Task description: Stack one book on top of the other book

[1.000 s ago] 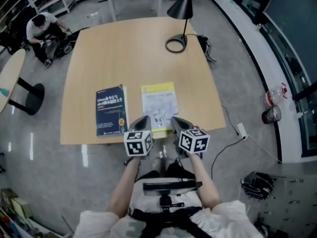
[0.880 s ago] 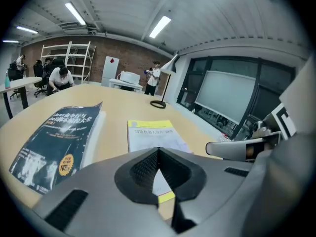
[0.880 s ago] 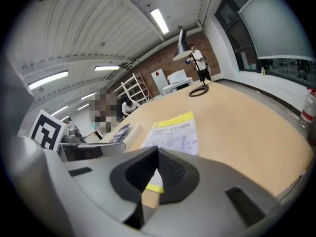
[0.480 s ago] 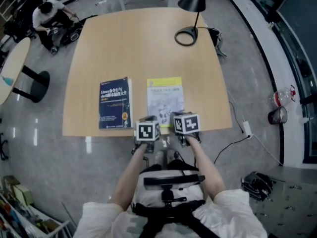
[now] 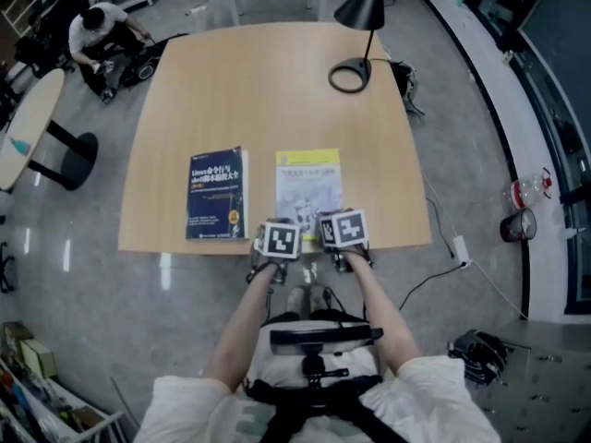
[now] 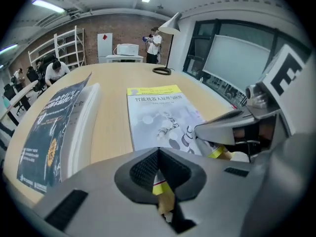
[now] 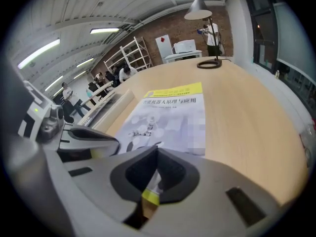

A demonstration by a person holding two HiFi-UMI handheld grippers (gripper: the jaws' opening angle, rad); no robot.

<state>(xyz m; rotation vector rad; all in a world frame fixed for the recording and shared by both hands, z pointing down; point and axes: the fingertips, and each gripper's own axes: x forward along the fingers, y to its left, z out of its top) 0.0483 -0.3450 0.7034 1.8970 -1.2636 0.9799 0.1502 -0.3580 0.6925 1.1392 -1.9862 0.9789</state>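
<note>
Two books lie side by side on the wooden table (image 5: 259, 90): a dark blue book (image 5: 217, 194) (image 6: 49, 127) on the left and a white book with a yellow top band (image 5: 308, 183) (image 6: 158, 112) (image 7: 170, 113) on the right. Both grippers hover close together over the white book's near edge. My left gripper (image 5: 283, 225) (image 6: 158, 153) is shut with nothing between its jaws. My right gripper (image 5: 331, 220) (image 7: 157, 150) is likewise shut and empty. Each gripper shows in the other's view, the right gripper (image 6: 232, 127) and the left gripper (image 7: 86, 135), almost touching. In the right gripper view, only the blue book's page edge (image 7: 112, 102) shows.
A black desk lamp (image 5: 354, 63) stands at the table's far right corner. The books lie near the table's front edge (image 5: 175, 247). A person (image 5: 97, 30) sits on the floor at the far left, near a round side table (image 5: 28, 127). A cable runs across the floor on the right.
Both grippers have come down and tipped nose-down, from above the table's front edge to just over the white book's near edge. Both stay shut. The books have not moved.
</note>
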